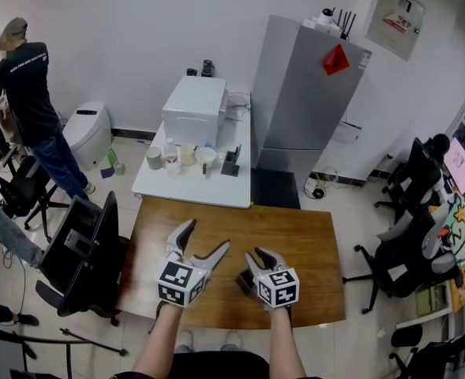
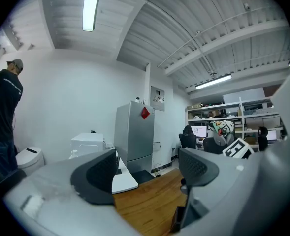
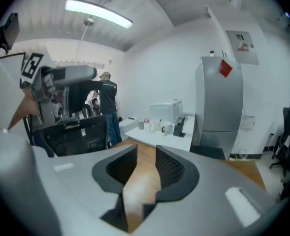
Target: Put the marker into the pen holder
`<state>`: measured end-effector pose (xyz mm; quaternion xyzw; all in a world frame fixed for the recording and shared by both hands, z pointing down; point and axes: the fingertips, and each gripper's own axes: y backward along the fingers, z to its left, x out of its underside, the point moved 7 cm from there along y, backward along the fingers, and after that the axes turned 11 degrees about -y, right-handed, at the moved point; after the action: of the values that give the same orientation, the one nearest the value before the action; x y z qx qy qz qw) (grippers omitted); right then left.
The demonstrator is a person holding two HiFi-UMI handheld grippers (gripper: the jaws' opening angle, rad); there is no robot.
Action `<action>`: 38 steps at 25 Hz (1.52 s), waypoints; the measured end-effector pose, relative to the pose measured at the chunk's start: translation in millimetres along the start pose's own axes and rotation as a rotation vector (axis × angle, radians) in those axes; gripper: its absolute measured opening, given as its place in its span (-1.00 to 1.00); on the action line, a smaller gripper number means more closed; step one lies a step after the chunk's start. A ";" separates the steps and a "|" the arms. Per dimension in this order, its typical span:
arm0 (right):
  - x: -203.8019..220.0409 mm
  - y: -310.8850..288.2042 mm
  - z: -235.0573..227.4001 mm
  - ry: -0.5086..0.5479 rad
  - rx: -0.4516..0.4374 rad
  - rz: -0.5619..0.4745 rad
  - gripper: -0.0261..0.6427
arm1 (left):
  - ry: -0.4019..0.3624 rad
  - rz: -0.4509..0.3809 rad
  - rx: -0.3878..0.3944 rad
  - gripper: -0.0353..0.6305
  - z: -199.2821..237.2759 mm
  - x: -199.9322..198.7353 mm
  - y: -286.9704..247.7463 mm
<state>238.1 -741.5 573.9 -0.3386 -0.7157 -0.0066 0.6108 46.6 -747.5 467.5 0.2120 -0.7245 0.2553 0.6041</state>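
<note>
Both grippers hover over the brown wooden table (image 1: pixel 311 235) near its front edge. My left gripper (image 1: pixel 207 235) stands open, and in the left gripper view (image 2: pixel 147 168) only the table and the room show between its pads. My right gripper (image 1: pixel 256 257) is open by a narrow gap, and in the right gripper view (image 3: pixel 146 163) bare wood shows between its pads. A small black object (image 1: pixel 241 283), possibly the pen holder, stands on the table between the two grippers, close to the right one; its dark edge (image 2: pixel 180 221) also shows low in the left gripper view. No marker is visible.
Beyond the brown table stands a white table (image 1: pixel 186 186) with cups, a white box (image 1: pixel 194 109) and a black stand. A grey fridge (image 1: pixel 307 93) is behind it. A black office chair (image 1: pixel 86 251) sits at the left, more chairs (image 1: pixel 402 247) at the right. A person (image 1: pixel 31 93) stands far left.
</note>
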 end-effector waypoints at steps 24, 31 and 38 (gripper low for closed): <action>-78.2 100.9 141.3 0.093 0.211 -0.517 0.09 | -0.054 -0.125 -0.122 0.16 64.5 -20.9 99.7; -57.6 171.0 117.1 0.088 0.232 -0.530 0.05 | -0.077 -0.127 -0.143 0.16 -8.5 -41.4 106.2; -34.3 250.4 73.3 0.030 0.233 -0.576 0.06 | -0.082 -0.159 -0.239 0.16 -108.3 -62.7 123.5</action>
<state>298.5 -533.9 424.0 -0.0495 -0.7689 -0.1021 0.6292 64.9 -583.6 406.9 0.2056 -0.7549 0.1099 0.6130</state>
